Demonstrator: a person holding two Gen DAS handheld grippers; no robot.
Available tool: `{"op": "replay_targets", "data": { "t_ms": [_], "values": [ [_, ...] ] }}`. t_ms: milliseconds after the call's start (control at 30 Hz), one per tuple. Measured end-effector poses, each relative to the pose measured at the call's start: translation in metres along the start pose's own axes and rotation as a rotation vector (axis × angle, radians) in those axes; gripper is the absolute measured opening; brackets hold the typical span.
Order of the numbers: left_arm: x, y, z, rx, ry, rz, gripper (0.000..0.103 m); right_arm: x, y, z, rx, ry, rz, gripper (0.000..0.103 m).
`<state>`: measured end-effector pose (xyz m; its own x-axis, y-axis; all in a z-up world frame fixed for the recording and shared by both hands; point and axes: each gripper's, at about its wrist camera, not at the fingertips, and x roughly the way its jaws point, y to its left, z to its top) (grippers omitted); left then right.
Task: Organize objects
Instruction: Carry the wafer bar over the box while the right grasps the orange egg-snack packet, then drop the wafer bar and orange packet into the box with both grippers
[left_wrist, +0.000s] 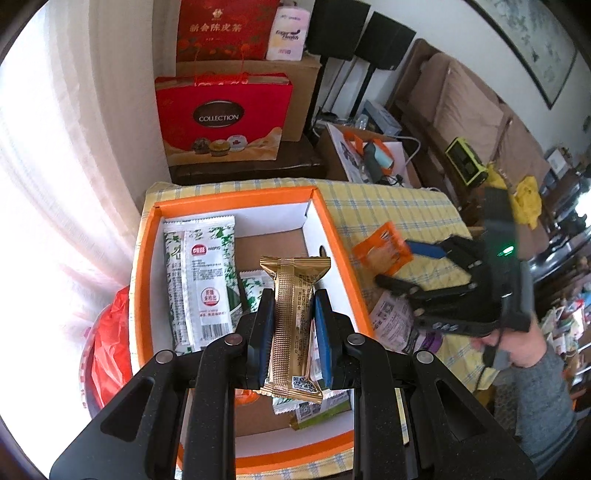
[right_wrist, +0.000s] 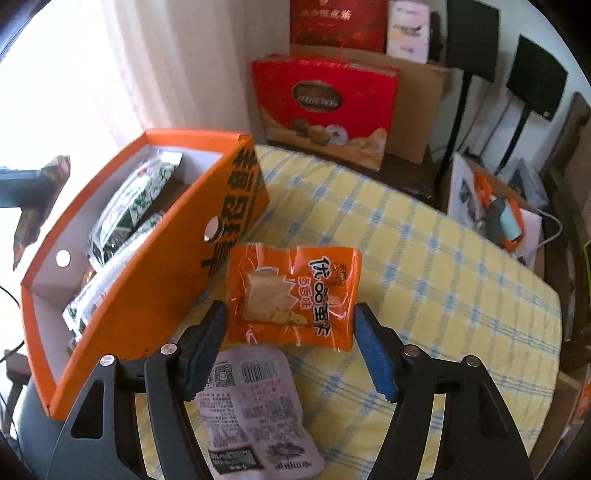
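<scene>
1. Left tongs (left_wrist: 293, 328) clenched on the gold bar (left_wrist: 293, 325), its long axis along the fingers, above the box (left_wrist: 332, 236).
2. Right tongs (right_wrist: 291, 343) released, straddling the orange packet (right_wrist: 293, 299) on the table (right_wrist: 443, 277), right of the box.

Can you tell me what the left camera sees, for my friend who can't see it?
The left gripper is shut on a gold snack bar, held above an orange box with green-and-white packets inside. To the right, over a yellow checked tablecloth, the right gripper is around an orange packet.
</scene>
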<state>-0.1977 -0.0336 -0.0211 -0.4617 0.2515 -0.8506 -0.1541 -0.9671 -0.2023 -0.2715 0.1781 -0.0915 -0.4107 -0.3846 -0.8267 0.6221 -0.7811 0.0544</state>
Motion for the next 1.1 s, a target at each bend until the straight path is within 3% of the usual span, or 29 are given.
{"op": "replay_targets", "data": {
  "t_ms": [233,500,700,1100],
  "values": [
    [0.001,0.009,-0.012,-0.009,0.026,0.021,0.019,-0.037,0.008,0.009,-0.001,-0.055,0.006,0.07],
    [0.006,0.025,-0.032,-0.035,0.065,0.056,0.019,-0.071,0.054,0.014,-0.062,-0.111,0.054,0.071],
    [0.008,0.041,-0.043,-0.081,0.078,0.081,0.022,-0.07,0.093,0.019,-0.118,-0.115,0.092,0.071],
    [-0.02,0.062,-0.036,-0.144,0.004,0.061,0.036,-0.047,0.143,0.018,-0.187,-0.079,0.148,0.072]
  ]
}}
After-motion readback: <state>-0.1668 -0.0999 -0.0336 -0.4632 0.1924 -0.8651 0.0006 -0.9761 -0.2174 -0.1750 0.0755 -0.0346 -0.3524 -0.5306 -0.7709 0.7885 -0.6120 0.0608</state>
